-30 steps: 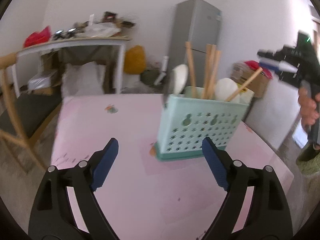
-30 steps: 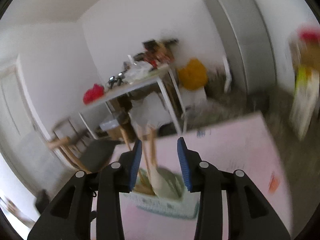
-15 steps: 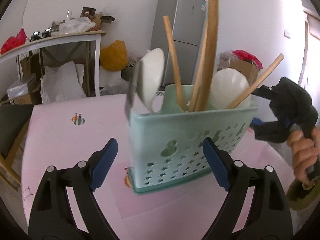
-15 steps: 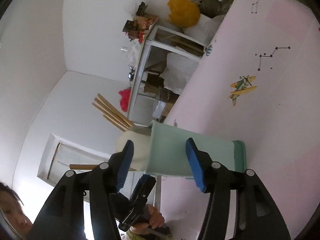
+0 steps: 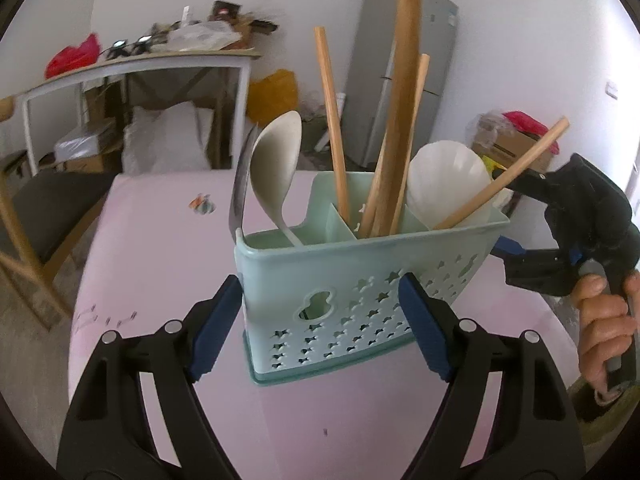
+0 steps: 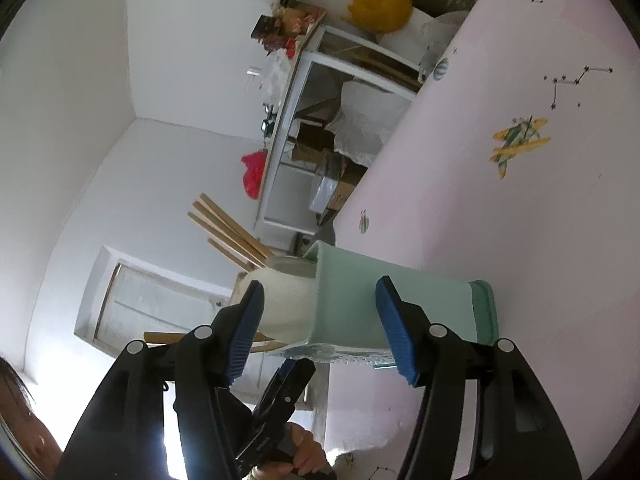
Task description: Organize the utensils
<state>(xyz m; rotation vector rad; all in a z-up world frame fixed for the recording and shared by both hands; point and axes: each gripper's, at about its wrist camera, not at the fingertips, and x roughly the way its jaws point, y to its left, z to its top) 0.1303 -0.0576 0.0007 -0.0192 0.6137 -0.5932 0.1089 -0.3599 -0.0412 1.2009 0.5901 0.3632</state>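
With utensils already standing in the caddy [image 5: 360, 280], I close my wide left gripper [image 5: 320, 320] around it; my right gripper [image 6: 320, 324], jaws parted and holding nothing, must next steady its end wall.

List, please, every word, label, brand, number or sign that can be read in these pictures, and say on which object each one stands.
No text can be read.
Fridge: a small mark on the door, too small to read.
Boxes on the white side table: print blurred, unreadable.
Pink table: only pictures, a yellow plane and star line drawings, no letters.
Green utensil caddy: only cut-out shapes, no label.
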